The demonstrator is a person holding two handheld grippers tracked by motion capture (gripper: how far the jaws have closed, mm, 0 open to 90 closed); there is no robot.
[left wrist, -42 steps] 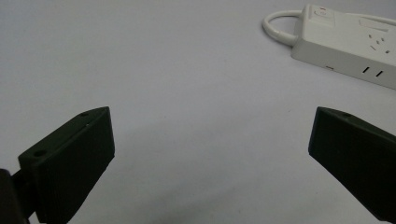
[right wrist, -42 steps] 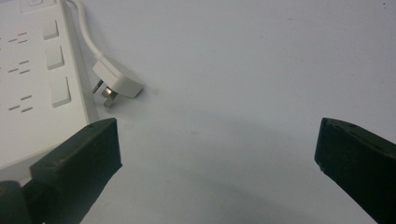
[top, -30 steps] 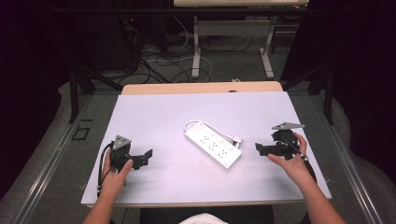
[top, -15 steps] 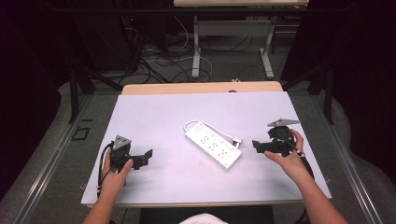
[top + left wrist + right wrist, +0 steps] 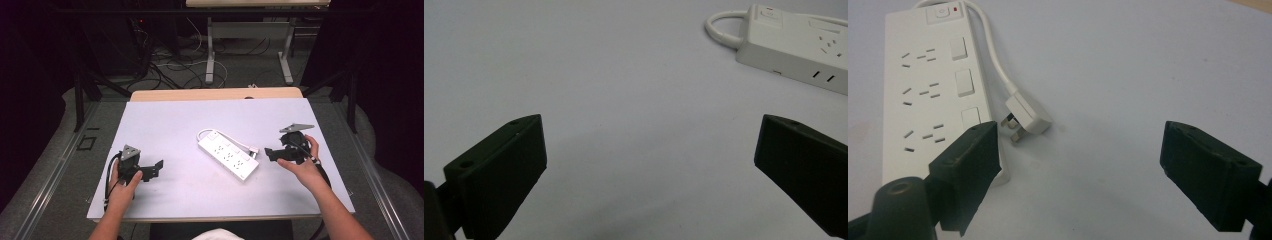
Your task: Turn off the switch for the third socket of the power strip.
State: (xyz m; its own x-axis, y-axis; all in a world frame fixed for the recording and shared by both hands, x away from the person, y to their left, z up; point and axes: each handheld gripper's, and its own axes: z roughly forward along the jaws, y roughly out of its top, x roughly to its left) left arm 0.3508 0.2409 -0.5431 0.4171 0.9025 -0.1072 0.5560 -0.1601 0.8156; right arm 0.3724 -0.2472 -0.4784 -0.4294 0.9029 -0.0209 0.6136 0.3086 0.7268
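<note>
smooth white plastic power strip [image 5: 923, 85], matt black plastic fingers [image 5: 968, 160], matt pale table [image 5: 165, 125]

- the worktop [image 5: 170, 125] is evenly bright under overhead light, while everything around the worktop falls into near-black gloom.
- soft, faint shadows lie on the worktop just under the power strip [image 5: 228, 154] and the hands.
- no hard glare on the worktop; the high view is slightly soft.
- in both gripper views the black tongs near the bottom edge are blurred, the power strip [image 5: 923, 90] sharper.

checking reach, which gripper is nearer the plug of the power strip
Right. The right gripper sits open just beside the plug; the left gripper waits across the table.
</note>
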